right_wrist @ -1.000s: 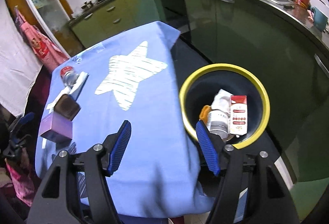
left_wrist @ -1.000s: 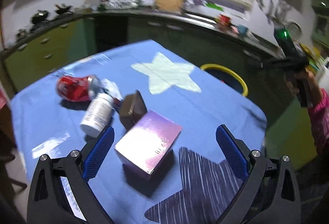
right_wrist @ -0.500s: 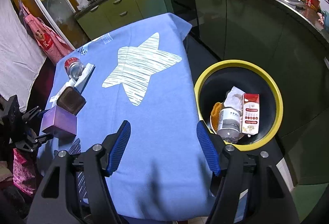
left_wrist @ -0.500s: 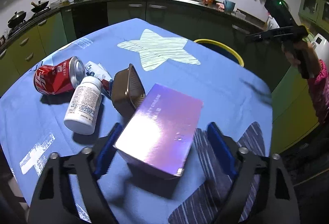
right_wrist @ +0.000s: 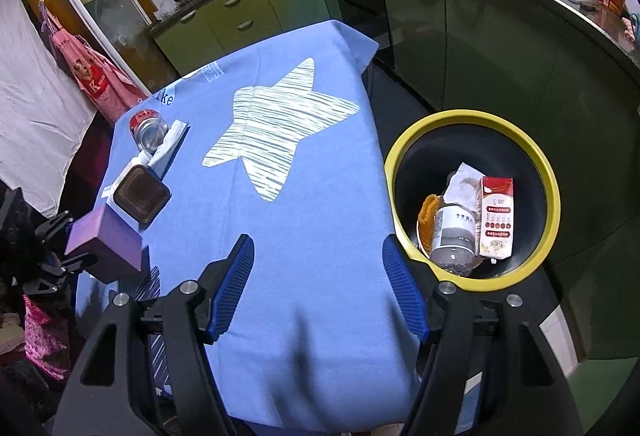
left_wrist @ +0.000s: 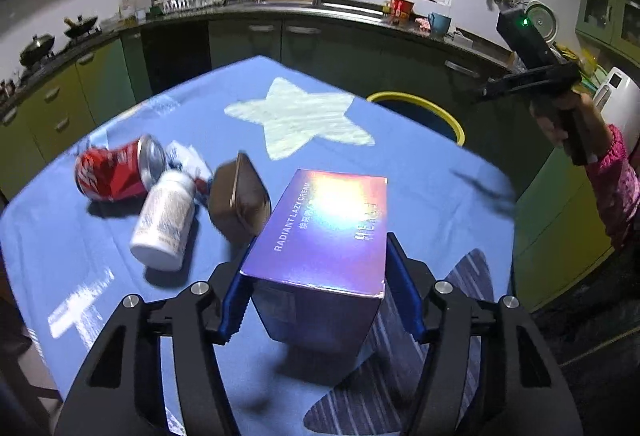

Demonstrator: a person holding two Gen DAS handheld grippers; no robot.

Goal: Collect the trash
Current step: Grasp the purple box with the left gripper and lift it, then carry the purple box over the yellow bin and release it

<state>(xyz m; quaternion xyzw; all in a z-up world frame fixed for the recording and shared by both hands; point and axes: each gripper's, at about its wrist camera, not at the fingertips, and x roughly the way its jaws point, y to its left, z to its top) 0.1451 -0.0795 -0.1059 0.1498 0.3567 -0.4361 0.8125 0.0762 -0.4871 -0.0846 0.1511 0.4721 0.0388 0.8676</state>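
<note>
**Left tongs grip the purple box**

Left gripper (left_wrist: 316,272) has its blue pads against both long sides of the purple box (left_wrist: 328,224), clamped on it; the box's long axis runs forward along the fingers. It seems slightly lifted at the near end of the blue tablecloth (left_wrist: 224,104). Its top is shiny, with rainbow reflections and printed letters. Right gripper (right_wrist: 320,288) hangs apart and empty, nearer to the yellow-rimmed bin (right_wrist: 548,180), which stands beyond the table's far right edge from the box.
</note>
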